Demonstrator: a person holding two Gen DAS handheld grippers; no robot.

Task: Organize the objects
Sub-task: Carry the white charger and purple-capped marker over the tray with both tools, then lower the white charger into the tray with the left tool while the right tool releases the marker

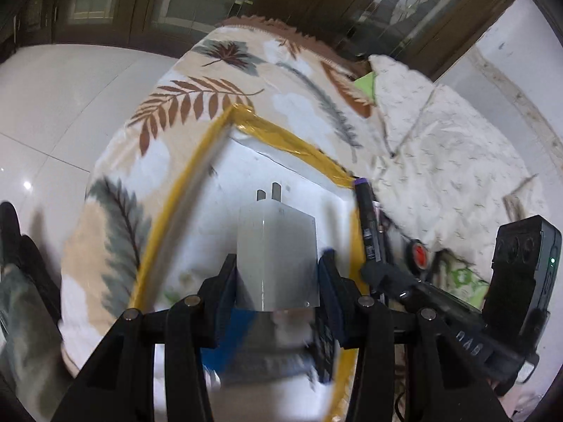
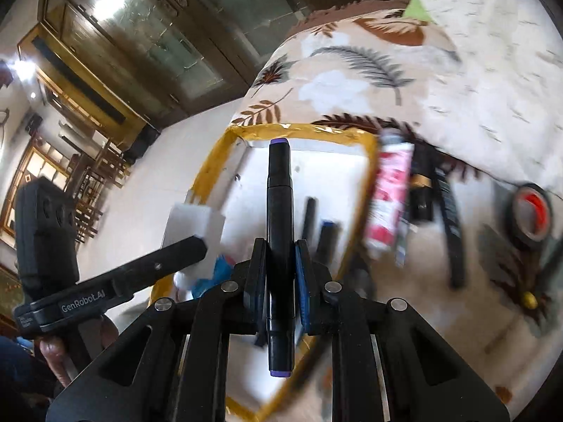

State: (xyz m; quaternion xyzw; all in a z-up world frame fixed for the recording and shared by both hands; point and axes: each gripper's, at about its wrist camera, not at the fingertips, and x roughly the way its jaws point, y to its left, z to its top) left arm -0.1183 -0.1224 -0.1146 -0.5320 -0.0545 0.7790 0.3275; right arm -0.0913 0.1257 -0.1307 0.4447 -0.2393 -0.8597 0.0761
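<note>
My left gripper [image 1: 278, 270] is shut on a white two-pin charger plug [image 1: 276, 246] and holds it above a white sheet bordered with yellow tape [image 1: 281, 137]. My right gripper [image 2: 280, 260] is shut on a black marker with purple ends [image 2: 279, 211], held lengthwise over the same taped sheet [image 2: 334, 161]. The marker [image 1: 367, 218] and right gripper show at the right of the left wrist view. The charger [image 2: 193, 225] and the left gripper show at the left of the right wrist view. Two dark pens [image 2: 318, 225] lie on the sheet.
The sheet lies on a leaf-print cloth [image 1: 197, 105]. Right of the sheet lie a red-and-white tube [image 2: 388, 197], a black-and-gold item [image 2: 422, 190], a long black item [image 2: 452, 228] and a roll of black tape with a red centre [image 2: 529, 211]. A white quilt [image 1: 440, 140] lies beyond. White floor is at the left.
</note>
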